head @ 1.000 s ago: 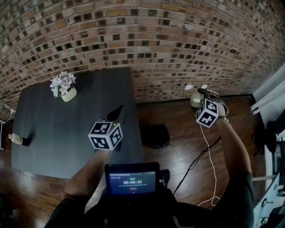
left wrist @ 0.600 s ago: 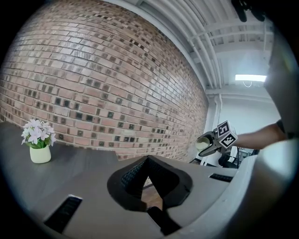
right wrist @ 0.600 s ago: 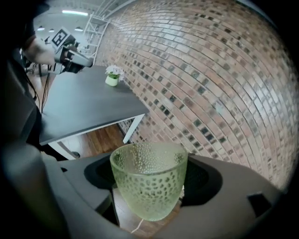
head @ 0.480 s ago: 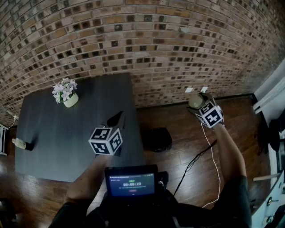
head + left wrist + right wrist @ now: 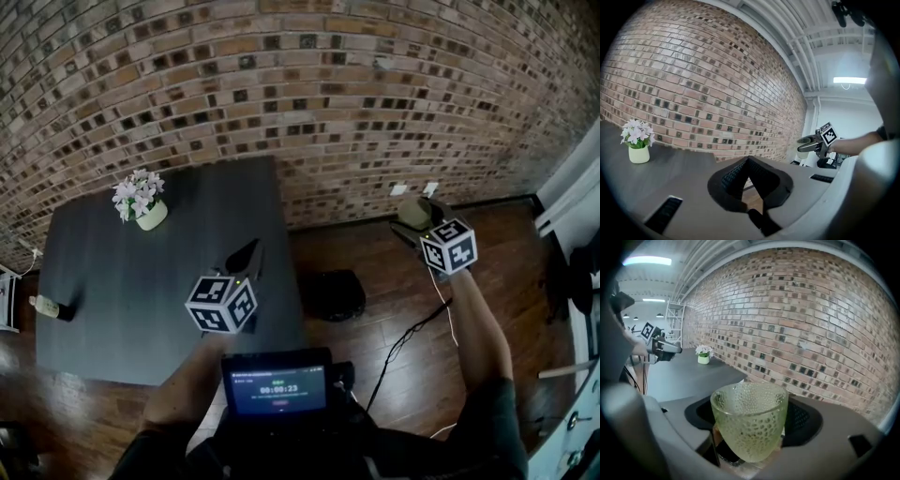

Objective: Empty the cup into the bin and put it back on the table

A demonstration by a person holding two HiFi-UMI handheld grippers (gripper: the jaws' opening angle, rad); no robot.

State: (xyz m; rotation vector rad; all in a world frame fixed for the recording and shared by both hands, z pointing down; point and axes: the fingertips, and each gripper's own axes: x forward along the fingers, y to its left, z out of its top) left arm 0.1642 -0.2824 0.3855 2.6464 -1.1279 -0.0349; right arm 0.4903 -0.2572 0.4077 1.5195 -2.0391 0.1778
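Observation:
A pale green dimpled glass cup stands upright between the jaws of my right gripper, which is shut on it. I see nothing inside the cup. In the head view the cup and right gripper hang over the wooden floor, right of a black bin that stands beside the table. My left gripper is shut on nothing and hovers level over the right edge of the dark grey table. The left gripper view shows its jaws pressed together and the right gripper far off.
A small white pot of flowers stands at the table's back left, and a small bottle-like thing lies at its left edge. A brick wall runs behind. A cable trails over the floor. A screen sits at my chest.
My right gripper has rolled with the cup in it and risen a little, so its marker cube shows another face. The left gripper has stayed put.

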